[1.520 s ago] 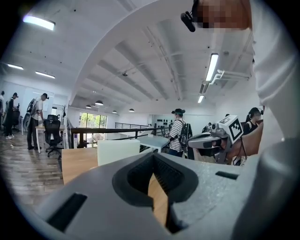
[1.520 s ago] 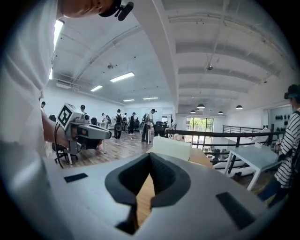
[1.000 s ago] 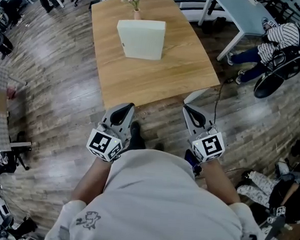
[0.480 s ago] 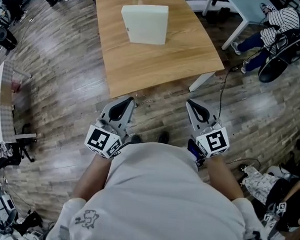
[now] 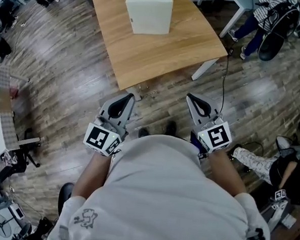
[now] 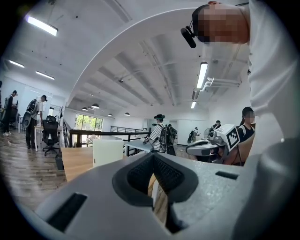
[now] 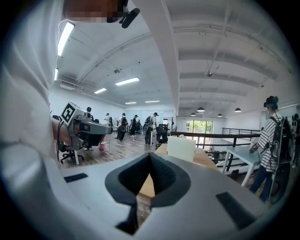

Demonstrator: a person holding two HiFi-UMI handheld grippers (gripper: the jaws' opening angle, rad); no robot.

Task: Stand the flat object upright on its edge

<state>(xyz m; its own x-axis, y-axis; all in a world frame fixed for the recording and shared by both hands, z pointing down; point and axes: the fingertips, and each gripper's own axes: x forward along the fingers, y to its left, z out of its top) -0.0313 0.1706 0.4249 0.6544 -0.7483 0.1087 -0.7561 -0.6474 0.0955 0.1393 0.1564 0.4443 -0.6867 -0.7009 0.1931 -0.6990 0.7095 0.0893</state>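
The flat white object (image 5: 149,14) stands upright on its edge on the wooden table (image 5: 159,49), far ahead of me. Both grippers hang over the plank floor, short of the table's near edge and apart from everything. My left gripper (image 5: 127,97) is shut with nothing in it, and my right gripper (image 5: 190,96) is shut and empty too. In the left gripper view the white object (image 6: 108,150) shows beyond the closed jaws of the left gripper (image 6: 152,157). In the right gripper view the white object (image 7: 181,148) stands on the table (image 7: 206,158) past the right gripper (image 7: 150,157).
A dark cable (image 5: 224,86) runs over the floor by the table's white leg (image 5: 204,70). A person in a striped top (image 5: 268,10) sits at the upper right beside another desk. Chairs and gear crowd the left edge (image 5: 3,37). More people stand farther off (image 6: 159,136).
The table and white object have slid toward the top of the head view as I backed away from them. Both grippers stayed shut and level in front of me.
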